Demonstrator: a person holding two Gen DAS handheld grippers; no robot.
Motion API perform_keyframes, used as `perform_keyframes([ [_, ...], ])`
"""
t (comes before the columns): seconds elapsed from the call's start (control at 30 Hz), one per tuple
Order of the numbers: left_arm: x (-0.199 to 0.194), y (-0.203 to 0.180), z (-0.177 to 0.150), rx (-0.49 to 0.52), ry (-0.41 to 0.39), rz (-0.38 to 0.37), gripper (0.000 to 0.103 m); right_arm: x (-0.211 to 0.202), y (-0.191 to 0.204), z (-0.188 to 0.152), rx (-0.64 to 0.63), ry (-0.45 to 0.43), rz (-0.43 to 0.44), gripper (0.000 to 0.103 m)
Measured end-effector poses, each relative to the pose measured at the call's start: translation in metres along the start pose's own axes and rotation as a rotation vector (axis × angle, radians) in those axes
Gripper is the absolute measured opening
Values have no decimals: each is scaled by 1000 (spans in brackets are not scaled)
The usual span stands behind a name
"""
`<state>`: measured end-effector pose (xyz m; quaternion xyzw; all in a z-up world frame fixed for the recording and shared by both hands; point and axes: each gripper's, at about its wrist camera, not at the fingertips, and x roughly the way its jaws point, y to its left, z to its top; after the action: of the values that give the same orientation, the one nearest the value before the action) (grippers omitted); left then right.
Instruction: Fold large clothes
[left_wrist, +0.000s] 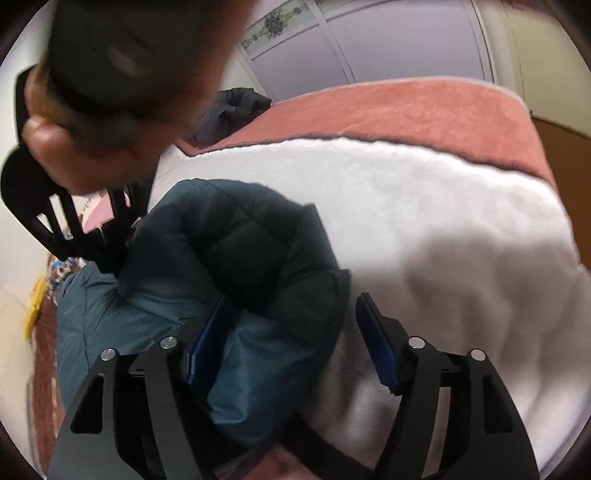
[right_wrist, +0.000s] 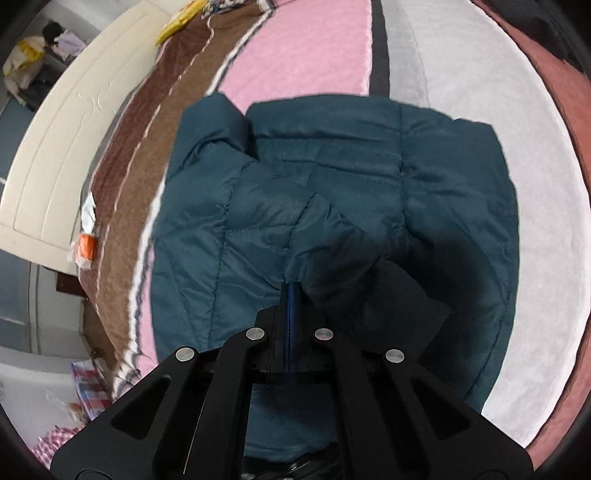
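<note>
Jacket (right_wrist: 332, 177), a teal quilted one, lies partly folded on the white band of the striped bed cover (right_wrist: 498, 74), spread flat there so its panels can be doubled over. The right gripper (right_wrist: 291, 291) is pinched tight on a fold of its fabric, apparently a sleeve or edge raised so it can be carried across the body. The left gripper (left_wrist: 291, 328) stands wide with the jacket's edge between its blue pads (left_wrist: 380, 343) but unpressed, judged free to take a new hold.

Our left gripper (left_wrist: 291, 332) points downward, its blue pads (left_wrist: 380, 343) spread wide apart. Our right gripper (right_wrist: 291, 295) tilts steeply down, jaws pressed together, gripped by a hand (left_wrist: 92, 144).
</note>
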<state>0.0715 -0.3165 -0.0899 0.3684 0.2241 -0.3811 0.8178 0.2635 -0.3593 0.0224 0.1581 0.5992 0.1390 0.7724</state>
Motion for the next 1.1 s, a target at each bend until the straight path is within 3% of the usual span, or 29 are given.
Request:
perform_keyframes([
  [0.1,-22,12,-5,-37,-25,-74,67,8,5,4,-13,21,-14,0],
  [0.23,-83,34,-29,-65,-77,-190,67,15,-4,3,-5,9,-20,0],
  [0.33,-114,60,-46,-150,-89,-170,67,11,-18,-1,33,-11,2,0],
  [0.4,-121,86,-52,-268,-78,-142,65,11,-24,-6,64,-29,32,0],
  [0.47,-119,113,-56,-425,-79,-119,63,11,-29,-10,89,-43,59,0],
  [0.57,-99,127,-59,-530,-57,-123,62,12,-37,-13,133,-58,94,0],
  [0.67,-67,116,-66,-507,26,-87,56,11,-44,-14,139,-63,92,0],
  [0.77,-60,105,-69,-433,46,-50,57,14,-50,-15,151,-58,98,0],
  [0.93,-56,121,-76,-494,75,-121,59,20,-59,-18,191,-67,133,0],
  [1.1,-39,128,-80,-512,96,-138,59,27,-67,-22,212,-84,144,0],
])
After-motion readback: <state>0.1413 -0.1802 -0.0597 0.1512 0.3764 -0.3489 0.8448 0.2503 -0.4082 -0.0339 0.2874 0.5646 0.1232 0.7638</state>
